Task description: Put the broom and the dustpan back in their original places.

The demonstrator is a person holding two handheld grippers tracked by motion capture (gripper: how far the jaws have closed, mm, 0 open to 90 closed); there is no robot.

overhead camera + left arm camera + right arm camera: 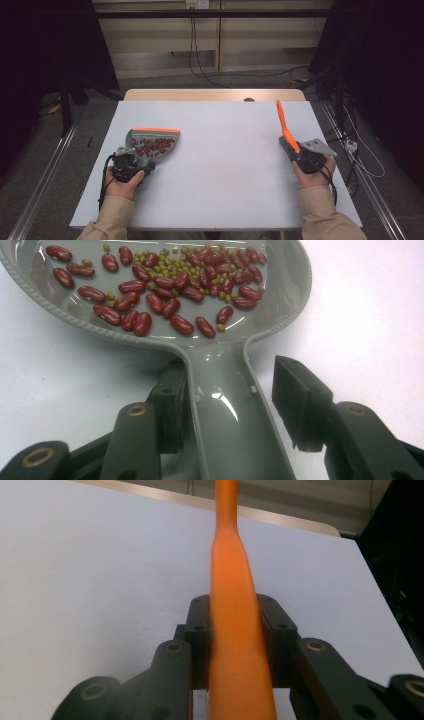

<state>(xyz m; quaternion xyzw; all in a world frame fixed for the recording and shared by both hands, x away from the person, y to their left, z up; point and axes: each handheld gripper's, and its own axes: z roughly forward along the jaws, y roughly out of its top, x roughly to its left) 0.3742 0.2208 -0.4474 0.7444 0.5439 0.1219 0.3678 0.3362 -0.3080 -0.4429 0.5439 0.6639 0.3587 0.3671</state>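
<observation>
Your left gripper (232, 400) is standing open astride the bean-filled grey dustpan (165, 300), which is lying left of the table's (225, 150) middle; your right gripper (235, 640) is clamping the orange brush handle (235, 630).

Dustpan (150, 335): I read nothing on it, plain grey plastic, no brand, no number.
Dustpan handle (235, 420): bare and glossy, no moulded lettering I can make out.
Orange handle (235, 630): smooth orange, no label or mark on it.
Table (230, 165): white top, no print or sign.
Wall socket (196, 4): too small and far off for me to read any marking.
Overall: no readable text, brand, number or sign anywhere I look.
</observation>
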